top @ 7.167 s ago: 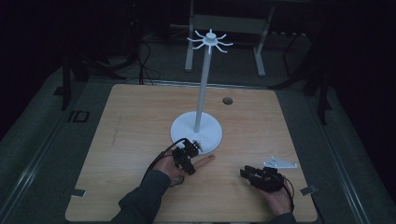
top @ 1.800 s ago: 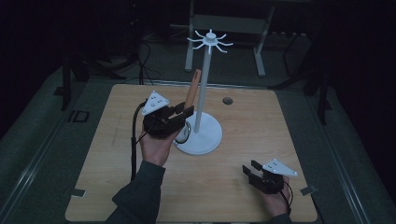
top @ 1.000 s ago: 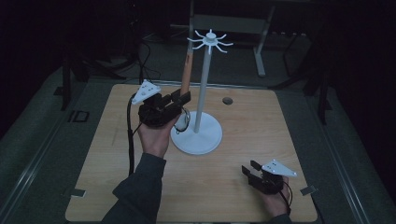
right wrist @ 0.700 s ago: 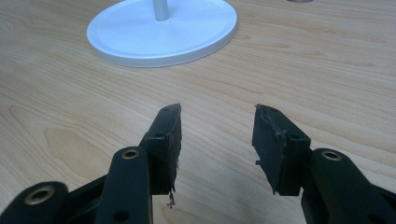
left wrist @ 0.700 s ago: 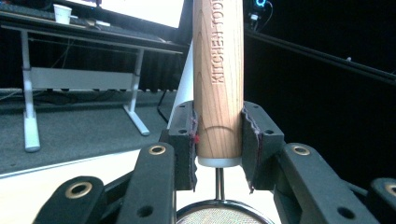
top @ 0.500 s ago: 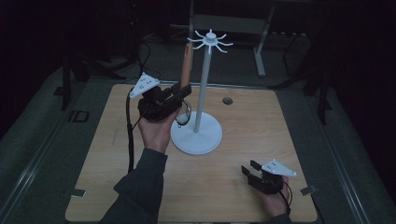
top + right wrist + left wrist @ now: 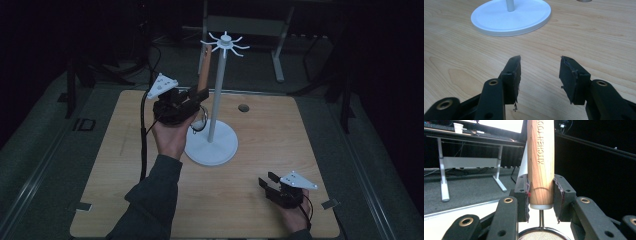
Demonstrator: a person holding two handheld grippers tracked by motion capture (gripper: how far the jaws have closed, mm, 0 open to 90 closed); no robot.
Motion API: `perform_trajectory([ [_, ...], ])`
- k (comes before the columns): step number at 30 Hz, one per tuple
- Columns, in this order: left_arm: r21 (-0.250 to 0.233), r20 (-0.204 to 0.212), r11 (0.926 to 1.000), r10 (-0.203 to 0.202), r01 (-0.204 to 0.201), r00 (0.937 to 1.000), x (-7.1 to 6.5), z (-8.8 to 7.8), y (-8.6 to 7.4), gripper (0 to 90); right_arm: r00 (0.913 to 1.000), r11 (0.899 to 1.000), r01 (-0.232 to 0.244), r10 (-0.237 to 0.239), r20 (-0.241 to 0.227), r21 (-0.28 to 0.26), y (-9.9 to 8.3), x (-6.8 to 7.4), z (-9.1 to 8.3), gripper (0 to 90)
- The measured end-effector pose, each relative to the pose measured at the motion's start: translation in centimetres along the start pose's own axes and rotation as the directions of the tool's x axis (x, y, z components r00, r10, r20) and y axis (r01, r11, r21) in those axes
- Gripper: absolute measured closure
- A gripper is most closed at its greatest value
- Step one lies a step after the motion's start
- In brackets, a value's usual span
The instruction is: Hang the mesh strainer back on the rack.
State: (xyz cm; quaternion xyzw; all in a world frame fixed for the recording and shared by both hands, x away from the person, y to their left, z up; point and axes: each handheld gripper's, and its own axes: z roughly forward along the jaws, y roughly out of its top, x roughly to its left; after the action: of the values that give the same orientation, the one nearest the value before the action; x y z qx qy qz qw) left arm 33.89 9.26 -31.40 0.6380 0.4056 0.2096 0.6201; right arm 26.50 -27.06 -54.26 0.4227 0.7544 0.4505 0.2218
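Note:
A small strainer with a wooden handle (image 7: 203, 75) is held upright above the table, its mesh ring (image 7: 199, 121) hanging below my left gripper (image 7: 194, 96). The handle's top reaches up beside the hook crown (image 7: 225, 42) of a white stand (image 7: 212, 146). In the left gripper view the jaws of the left gripper (image 7: 541, 188) press on both sides of the handle (image 7: 541, 157), with the mesh (image 7: 541, 236) just below. My right gripper (image 7: 268, 182) rests low at the table's front right. Its own view shows the right gripper (image 7: 540, 67) open, with bare wood between the pads and the stand base (image 7: 511, 16) beyond.
The wooden table (image 7: 280, 150) has a dark round grommet (image 7: 243, 107) behind the stand. A black cable (image 7: 144, 130) trails from the left gripper. A white desk frame (image 7: 280, 55) stands on the dark floor past the table's far edge.
The left hand has brought the strainer a little closer to the stand's pole, and the handle now stands more upright. The right hand has stayed put.

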Motion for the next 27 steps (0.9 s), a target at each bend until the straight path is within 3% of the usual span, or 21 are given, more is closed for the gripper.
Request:
perform_trajectory([
  [27,0.05,-0.016,0.9984,0.029,-0.028,0.9994,-0.2,2.1,0.4,68.7,1.0,1.0,0.0,0.0,-0.002,0.003,-0.1,0.0,0.0,51.5],
])
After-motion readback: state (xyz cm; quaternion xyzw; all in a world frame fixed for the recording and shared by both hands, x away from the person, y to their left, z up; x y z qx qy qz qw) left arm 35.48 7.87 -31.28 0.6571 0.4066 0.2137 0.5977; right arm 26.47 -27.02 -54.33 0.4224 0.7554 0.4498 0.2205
